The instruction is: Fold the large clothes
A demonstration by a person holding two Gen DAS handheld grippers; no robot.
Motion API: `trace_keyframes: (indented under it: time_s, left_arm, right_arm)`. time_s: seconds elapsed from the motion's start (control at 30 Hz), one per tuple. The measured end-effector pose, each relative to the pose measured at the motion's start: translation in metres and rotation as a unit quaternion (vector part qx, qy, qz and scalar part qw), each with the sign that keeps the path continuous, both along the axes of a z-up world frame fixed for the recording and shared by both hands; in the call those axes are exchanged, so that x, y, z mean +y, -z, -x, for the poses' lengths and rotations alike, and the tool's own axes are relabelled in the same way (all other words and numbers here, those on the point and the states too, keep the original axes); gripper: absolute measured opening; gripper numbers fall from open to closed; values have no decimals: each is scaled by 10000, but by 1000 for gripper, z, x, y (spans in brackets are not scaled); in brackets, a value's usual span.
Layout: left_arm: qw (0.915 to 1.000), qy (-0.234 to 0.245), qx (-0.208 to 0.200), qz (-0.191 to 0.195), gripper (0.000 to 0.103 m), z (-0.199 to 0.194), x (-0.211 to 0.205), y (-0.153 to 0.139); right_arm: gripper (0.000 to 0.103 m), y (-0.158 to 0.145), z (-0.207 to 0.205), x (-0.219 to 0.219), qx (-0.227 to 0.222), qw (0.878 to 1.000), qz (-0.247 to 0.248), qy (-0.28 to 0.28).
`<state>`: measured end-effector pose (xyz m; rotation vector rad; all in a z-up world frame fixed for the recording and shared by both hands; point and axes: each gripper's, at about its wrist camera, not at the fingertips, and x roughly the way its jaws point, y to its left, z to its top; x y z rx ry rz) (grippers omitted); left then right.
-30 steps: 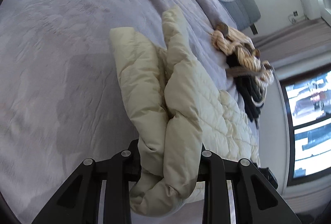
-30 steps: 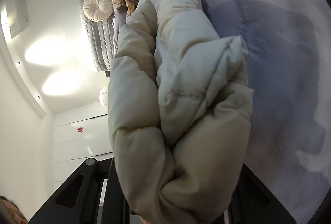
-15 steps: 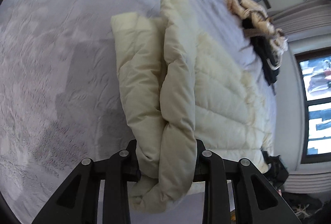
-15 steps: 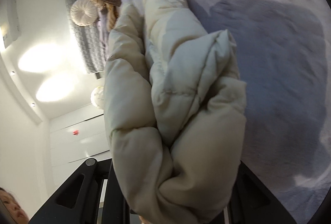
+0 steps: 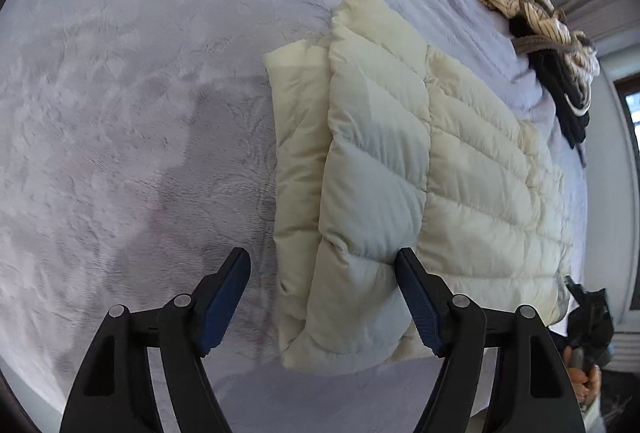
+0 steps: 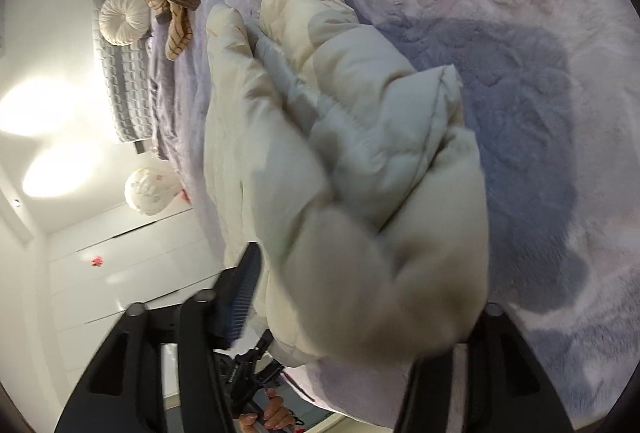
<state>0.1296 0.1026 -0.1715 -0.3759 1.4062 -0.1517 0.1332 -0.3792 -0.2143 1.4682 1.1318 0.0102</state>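
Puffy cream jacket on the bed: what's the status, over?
Left gripper and right gripper jaws opening, jacket between them, pads letting go. Jacket folded on the grey blanket. Clothes pile sits beyond, clear of it.

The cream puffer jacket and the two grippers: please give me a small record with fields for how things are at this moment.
garment: cream puffer jacket, folded over itself, lying on the bed
surface: lilac plush blanket
left gripper: jaws opening, jacket edge between them, not clamped
right gripper: jaws opening, jacket bulk between the fingers
other clothes: striped and black pile beyond the jacket
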Motion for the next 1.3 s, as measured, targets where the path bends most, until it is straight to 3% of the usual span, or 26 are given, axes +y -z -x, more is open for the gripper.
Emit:
trace_keyframes:
  time_s: [0.07, 0.3, 0.37, 0.67, 0.73, 0.83, 0.9, 1.03, 1.07, 1.1, 1.13, 1.17, 1.2, 1.3]
  left_arm:
    - [9997, 119, -75, -219, 89, 0, -2, -6]
    - [9984, 323, -252, -377, 90, -3, -3, -21]
    - [9987, 311, -280, -287, 103, -6, 0, -24]
    - [9991, 234, -327, 105, 103, -27, 25, -20]
    - [9993, 174, -224, 242, 103, -35, 28, -9]
    - [9982, -14, -78, 595, 103, -46, 32, 8]
    - [9960, -95, 13, 892, 103, -53, 33, 19]
    - [9938, -11, 24, 1108, 103, -63, 30, 32]
    - [9926, 38, 26, 1216, 103, -65, 28, 35]
    - [9902, 124, 19, 1389, 103, -67, 28, 38]
    - [9893, 170, 5, 1452, 103, -69, 26, 39]
    - [9882, 232, -22, 1512, 103, -71, 24, 40]
    - [9873, 276, -29, 1566, 103, -72, 22, 41]
    - [9845, 380, 19, 1715, 103, -76, 17, 48]
  right_arm:
    - [81, -12, 0, 5, 105, 9995, 194, -227]
    - [83, -46, -24, 36, 245, 9915, 647, -1100]
    - [86, -54, -10, 52, 212, 9854, 816, -1482]
    - [87, -90, -11, 131, -278, 9323, 1730, -3164]
    - [87, -98, 12, 138, -391, 9216, 1953, -3331]
    - [87, -108, -4, 143, -587, 9055, 2439, -3422]
    - [87, -111, -12, 144, -673, 9007, 2660, -3368]
    - [85, -109, -31, 137, -712, 8974, 2982, -3172]
    - [74, -110, -35, 137, -701, 8959, 3074, -3130]
    - [53, -107, -39, 136, -646, 8939, 3173, -3099]
    - [42, -103, -44, 134, -583, 8927, 3239, -3079]
    - [21, -101, -49, 134, -548, 8927, 3271, -3052]
    - [11, -99, -51, 136, -561, 8927, 3277, -3042]
    - [10, -95, -62, 144, -789, 8801, 3414, -3204]
